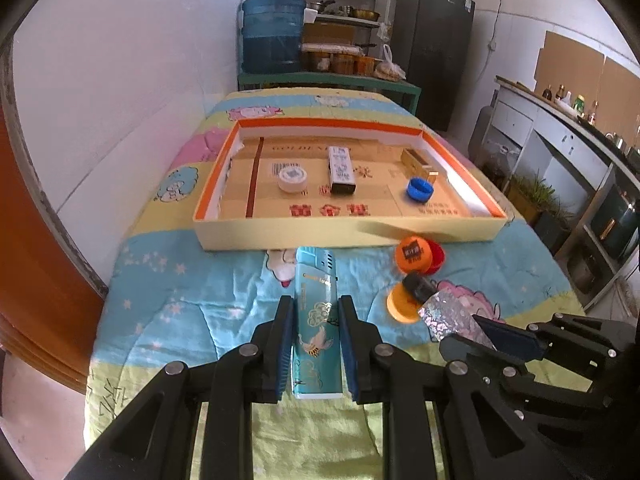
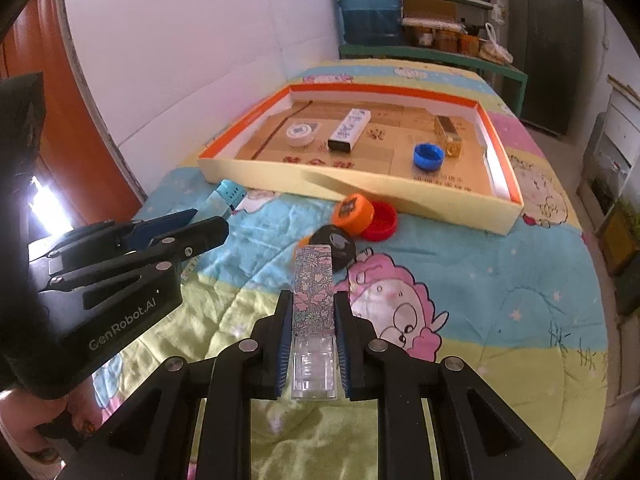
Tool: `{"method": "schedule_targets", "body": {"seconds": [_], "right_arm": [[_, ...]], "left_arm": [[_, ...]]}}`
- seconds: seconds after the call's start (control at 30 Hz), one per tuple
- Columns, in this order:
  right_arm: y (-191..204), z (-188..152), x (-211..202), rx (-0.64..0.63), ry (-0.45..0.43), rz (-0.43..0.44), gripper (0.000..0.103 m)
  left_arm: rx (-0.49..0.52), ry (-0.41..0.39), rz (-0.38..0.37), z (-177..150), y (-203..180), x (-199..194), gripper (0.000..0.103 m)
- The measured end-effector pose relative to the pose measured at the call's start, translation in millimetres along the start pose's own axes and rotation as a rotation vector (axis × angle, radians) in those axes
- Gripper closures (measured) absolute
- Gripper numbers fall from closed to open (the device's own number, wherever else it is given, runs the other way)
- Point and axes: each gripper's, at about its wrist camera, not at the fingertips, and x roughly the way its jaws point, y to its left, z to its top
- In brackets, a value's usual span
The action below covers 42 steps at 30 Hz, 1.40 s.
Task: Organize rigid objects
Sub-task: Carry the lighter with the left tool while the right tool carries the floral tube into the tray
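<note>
Left wrist view: left gripper (image 1: 313, 308) clamps teal lighter (image 1: 315, 312); right gripper (image 2: 310, 304) clamps floral lighter (image 2: 313, 296). Transport step; next likely carry into tray (image 2: 360, 190).

A teal lighter (image 1: 316, 320) carries gold birds and clouds. The other lighter (image 2: 313, 300) shows pink flowers over a clear base. The tray (image 2: 452, 210) is cream outside, orange-rimmed. Bottle caps: blue (image 2: 428, 156), orange (image 2: 353, 209), red (image 2: 380, 221). The quilt (image 2: 480, 272) mixes sky-blue, yellow-green and pink cartoon sheep.
</note>
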Motion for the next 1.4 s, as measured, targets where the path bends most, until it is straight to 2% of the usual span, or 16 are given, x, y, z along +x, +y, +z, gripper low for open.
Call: {"method": "schedule_targets", "body": {"seconds": [0.4,1.4], "right_arm": [[1,28,-8,-0.021,-0.055,-0.007,0.083],[-23,84,3,-0.019,-0.101,-0.031,0.083]], "left_arm": [[-0.021,-0.027,0.011,28,8,1,0.081],[-0.042,-0.045,0.032,74,23,25,0.081]]}}
